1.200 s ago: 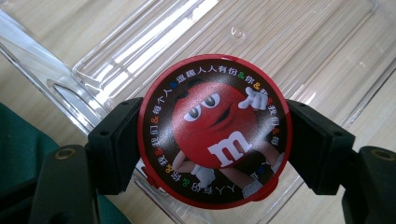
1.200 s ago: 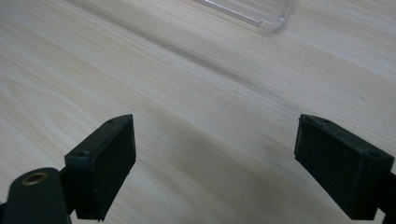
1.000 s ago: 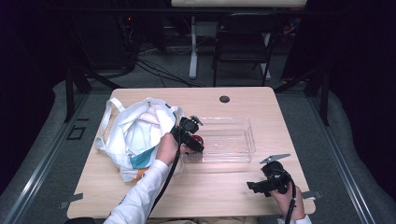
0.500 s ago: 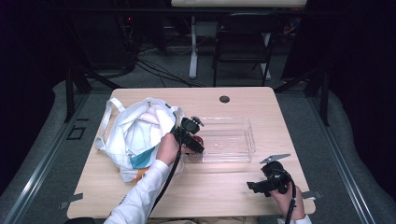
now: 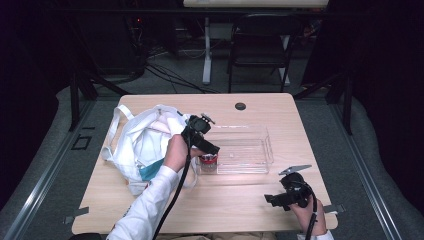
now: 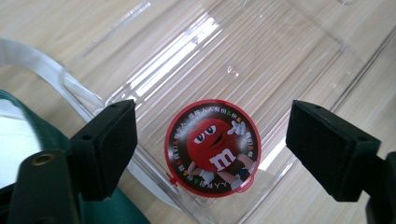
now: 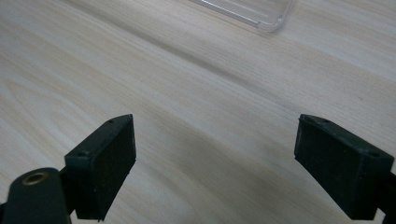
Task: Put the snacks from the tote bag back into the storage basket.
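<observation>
1. Left tool (image 6: 211, 144) jaws just opening, now wide above red candy tub (image 6: 212, 145), nothing gripped.
2. Tub set down in clear tray (image 5: 265, 145), nine o'clock end.
3. Right tool (image 7: 215, 163) gaping, empty, over bench (image 7: 187, 93).

Left gripper (image 6: 210, 144) is letting go: its jaws have just been opening and are now standing apart on either side of the red tub (image 6: 212, 145), pads clear of it. The tub is sitting upright in the near-left corner of the clear tray (image 6: 299, 51). The left hand (image 5: 176, 152) is lifting off it.
</observation>
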Demonstrator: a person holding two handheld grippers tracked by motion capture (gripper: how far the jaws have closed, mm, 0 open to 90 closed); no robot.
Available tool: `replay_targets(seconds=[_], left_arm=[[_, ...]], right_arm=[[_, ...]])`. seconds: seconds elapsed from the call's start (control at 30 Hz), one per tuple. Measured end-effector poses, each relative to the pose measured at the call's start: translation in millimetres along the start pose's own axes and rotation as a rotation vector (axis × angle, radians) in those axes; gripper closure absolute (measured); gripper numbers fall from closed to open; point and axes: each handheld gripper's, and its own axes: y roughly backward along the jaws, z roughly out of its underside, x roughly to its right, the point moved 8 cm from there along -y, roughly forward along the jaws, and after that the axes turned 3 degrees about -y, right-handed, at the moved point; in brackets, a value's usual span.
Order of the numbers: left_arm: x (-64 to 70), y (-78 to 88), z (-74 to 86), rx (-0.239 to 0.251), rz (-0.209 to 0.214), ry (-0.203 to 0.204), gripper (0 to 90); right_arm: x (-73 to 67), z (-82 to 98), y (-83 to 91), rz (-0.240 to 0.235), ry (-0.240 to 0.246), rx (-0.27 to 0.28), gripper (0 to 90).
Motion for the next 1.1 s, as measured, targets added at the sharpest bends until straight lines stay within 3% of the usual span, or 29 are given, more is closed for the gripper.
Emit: replay_targets(seconds=[0.27,0.57,0.8,1.1], left_arm=[[-13.0,28.1,3.6,0.019,-0.028,-0.007,12.0],[-32.5,58.5,19.1,0.047,-0.079,0.021,6.3],[-50.3,81.6,43.7,0.054,-0.121,0.052,4.0],[-68.8,99.7,90.0,0.066,-0.162,0.116,1.8]], right_arm=[[0.2,0.0,0.0,0.0,0.0,-0.001,12.3],[1.0,0.2,0.3,0.009,0.001,-0.003,12.3],[1.4,0.9,0.7,0.015,0.009,-0.013,12.3],[1.0,0.9,0.4,0.022,0.008,-0.01,12.3]])
